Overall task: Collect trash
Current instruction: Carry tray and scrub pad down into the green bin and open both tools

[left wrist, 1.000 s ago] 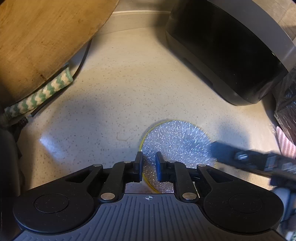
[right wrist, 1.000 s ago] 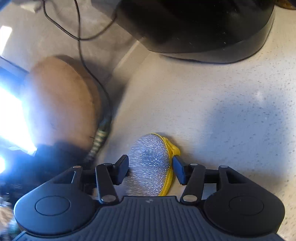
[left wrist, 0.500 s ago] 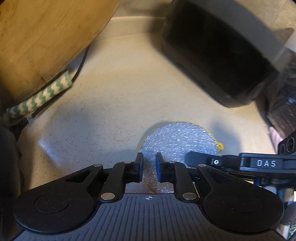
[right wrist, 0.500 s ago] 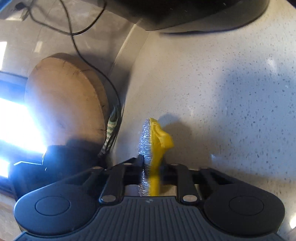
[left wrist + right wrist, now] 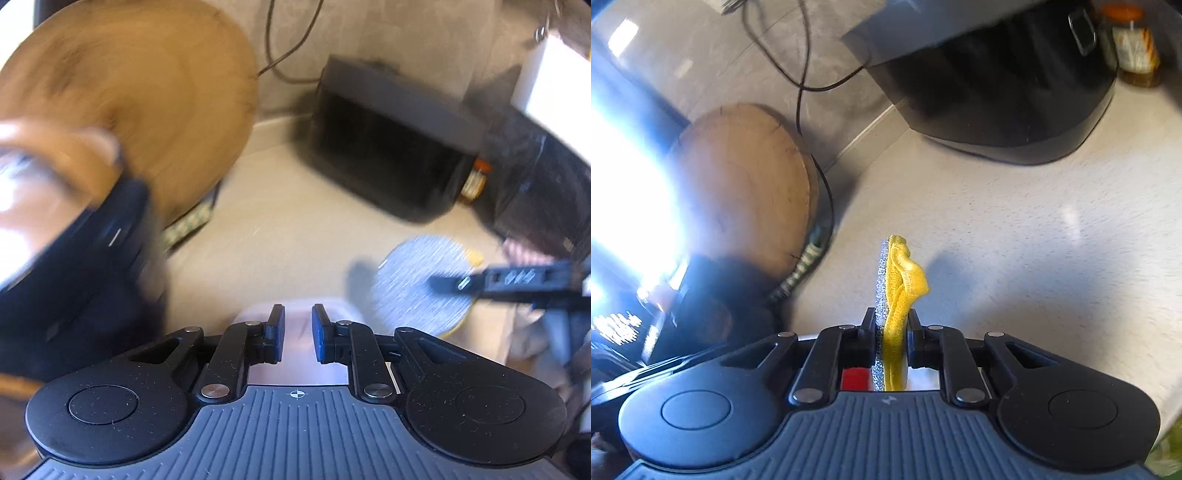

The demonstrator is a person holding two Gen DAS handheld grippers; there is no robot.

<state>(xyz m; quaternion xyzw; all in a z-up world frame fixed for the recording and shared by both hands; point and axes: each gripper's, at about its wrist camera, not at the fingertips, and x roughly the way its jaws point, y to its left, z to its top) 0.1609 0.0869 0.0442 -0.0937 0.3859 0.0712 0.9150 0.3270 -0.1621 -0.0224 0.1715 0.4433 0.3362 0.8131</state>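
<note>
Right fingers point(image 5: 890, 325) clamped on scouring pad point(image 5: 897, 280), left fingers point(image 5: 298, 332) narrow, just opening, nothing between

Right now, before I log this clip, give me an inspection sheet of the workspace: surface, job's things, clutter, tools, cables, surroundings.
Surface: pale speckled countertop, bare in the middle.
Job's things: round scrub pad, silver face and yellow back, held on edge above the counter.
Clutter: round wooden board leaning at the wall; black appliance; orange-lidded jar; clear plastic container, blurred.
Tools: right tool shut on the scrub pad; left tool has just opened slightly, nothing gripped.
Cables: black cable running down the wall behind the board.
Surroundings: grey wall; strong glare at left.
</note>
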